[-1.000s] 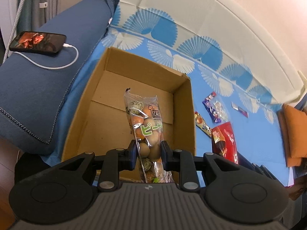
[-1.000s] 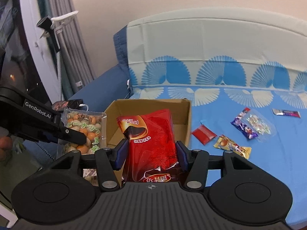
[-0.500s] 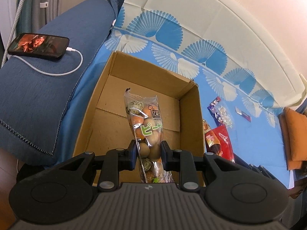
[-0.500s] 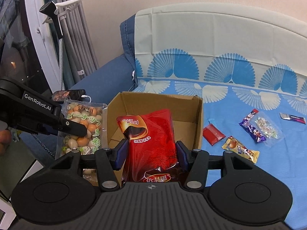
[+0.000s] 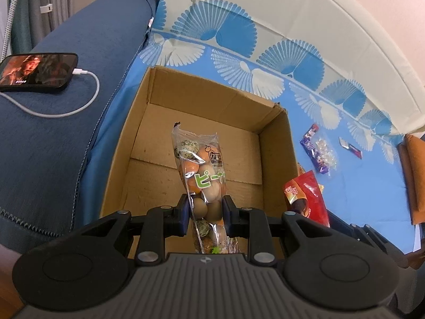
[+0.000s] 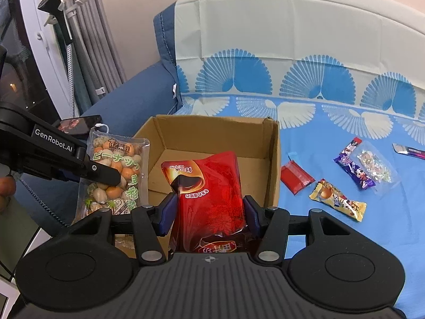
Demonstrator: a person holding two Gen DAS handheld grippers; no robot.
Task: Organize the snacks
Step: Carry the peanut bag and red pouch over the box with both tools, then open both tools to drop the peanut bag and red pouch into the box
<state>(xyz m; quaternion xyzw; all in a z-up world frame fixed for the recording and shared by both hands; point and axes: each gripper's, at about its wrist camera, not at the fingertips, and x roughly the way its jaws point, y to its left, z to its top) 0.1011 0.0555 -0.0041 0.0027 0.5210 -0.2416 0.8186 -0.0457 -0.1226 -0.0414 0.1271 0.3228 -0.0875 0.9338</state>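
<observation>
Here, the peanut bag [image 5: 203, 183] is clamped in the narrowly set left gripper [image 5: 205, 214] above the empty cardboard box [image 5: 204, 101], ready for release. The red pouch [image 6: 209, 194] is pinched in the half-open right gripper [image 6: 209, 214], just short of the box rim, for loading together.

The left gripper [image 5: 205, 211] is pointing steeply downward, and its pads are pressing on both sides of a clear nut bag [image 5: 203, 175], gripping it near the lower end. The right gripper [image 6: 209, 211] is tilting down less steeply, and its jaws are standing wider, clamping a red bag [image 6: 209, 186] between the pads. The two grippers are hanging side by side, the left one at the left of the right one.
</observation>
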